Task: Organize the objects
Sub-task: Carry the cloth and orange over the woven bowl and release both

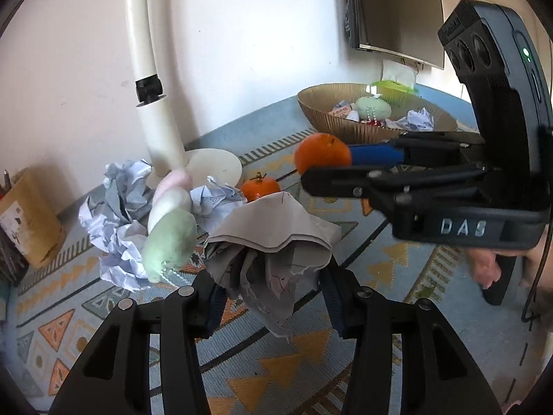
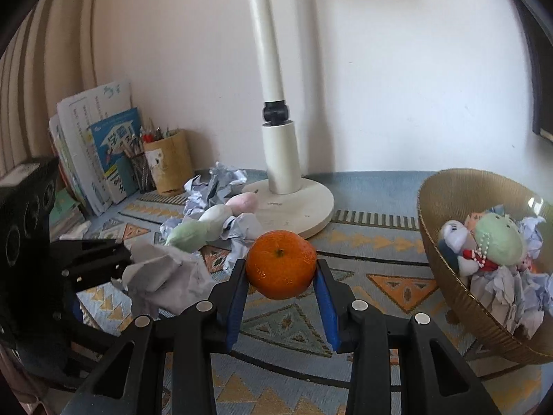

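- The orange (image 2: 281,264) sits clamped between the blue pads of the right hand-held gripper (image 2: 281,273), held up off the patterned counter (image 2: 380,297).
- The left hand-held gripper (image 1: 273,276) is squeezed tight on a gray cloth (image 1: 273,238), which droops down between its fingers.
- The basket (image 2: 449,276), already holding plush toys and paper balls, lies ahead and to the right of the right hand-held gripper, so that hand's nearer to it; I'd guess the orange goes there.
- From the left hand-held gripper, the basket lies farther off, past the right one.
- Ahead-left of it: a plush stick (image 1: 169,228) on crumpled paper (image 1: 114,228), and a small orange (image 1: 260,188) just beyond the cloth, probably still on the counter, it's partly hidden.
- A lamp base (image 2: 304,204) stands behind.
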A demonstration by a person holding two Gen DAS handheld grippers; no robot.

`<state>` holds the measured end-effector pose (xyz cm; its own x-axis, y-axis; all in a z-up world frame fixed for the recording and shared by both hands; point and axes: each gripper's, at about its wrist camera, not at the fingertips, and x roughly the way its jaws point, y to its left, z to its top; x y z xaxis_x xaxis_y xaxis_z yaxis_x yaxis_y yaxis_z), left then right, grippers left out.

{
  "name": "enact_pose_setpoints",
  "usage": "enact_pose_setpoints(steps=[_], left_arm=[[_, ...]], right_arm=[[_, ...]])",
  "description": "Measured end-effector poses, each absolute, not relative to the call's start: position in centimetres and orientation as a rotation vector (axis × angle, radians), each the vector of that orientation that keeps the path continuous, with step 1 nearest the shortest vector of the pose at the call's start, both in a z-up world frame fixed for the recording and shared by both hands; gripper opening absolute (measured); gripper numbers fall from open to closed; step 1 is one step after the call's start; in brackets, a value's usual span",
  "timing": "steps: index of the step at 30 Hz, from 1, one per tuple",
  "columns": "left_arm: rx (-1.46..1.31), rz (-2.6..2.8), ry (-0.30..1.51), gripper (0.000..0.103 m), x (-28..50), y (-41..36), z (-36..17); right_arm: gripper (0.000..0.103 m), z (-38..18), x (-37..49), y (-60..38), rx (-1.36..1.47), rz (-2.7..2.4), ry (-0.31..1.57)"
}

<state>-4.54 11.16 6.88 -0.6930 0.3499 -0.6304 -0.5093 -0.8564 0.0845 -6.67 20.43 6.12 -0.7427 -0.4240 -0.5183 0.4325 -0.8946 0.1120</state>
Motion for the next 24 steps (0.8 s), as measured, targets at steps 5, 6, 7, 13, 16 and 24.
enact_pose_setpoints(steps=[5, 6, 7, 13, 16, 24], left_arm=[[-0.858, 2.518, 0.346, 0.045, -4.2, 11.0, 6.7], [-0.864, 2.518, 0.345, 0.045, -4.3, 11.0, 6.7], [-0.872, 2.528, 0.352, 0.045, -4.3, 11.0, 6.6], [-0.874, 2.577, 0.426, 0.045, -4.3, 11.5, 7.1], [-0.862, 2.593, 0.419, 0.045, -4.7, 11.9, 8.7], [-0.804, 2.658, 0.459, 0.045, -6.6, 14.0, 14.3]], right_arm=[[0.037, 6.1, -6.8, 21.3, 0.759, -2.578, -0.045], [0.037, 6.1, -6.9, 21.4, 0.762, -2.578, -0.050], [0.037, 6.1, -6.9, 21.4, 0.764, -2.576, -0.054], [0.037, 7.1, -6.6, 22.8, 0.755, -2.551, -0.135], [0.037, 9.1, -6.5, 24.6, 0.726, -2.574, -0.153], [0.037, 14.4, -6.3, 29.8, 0.652, -2.649, -0.193]])
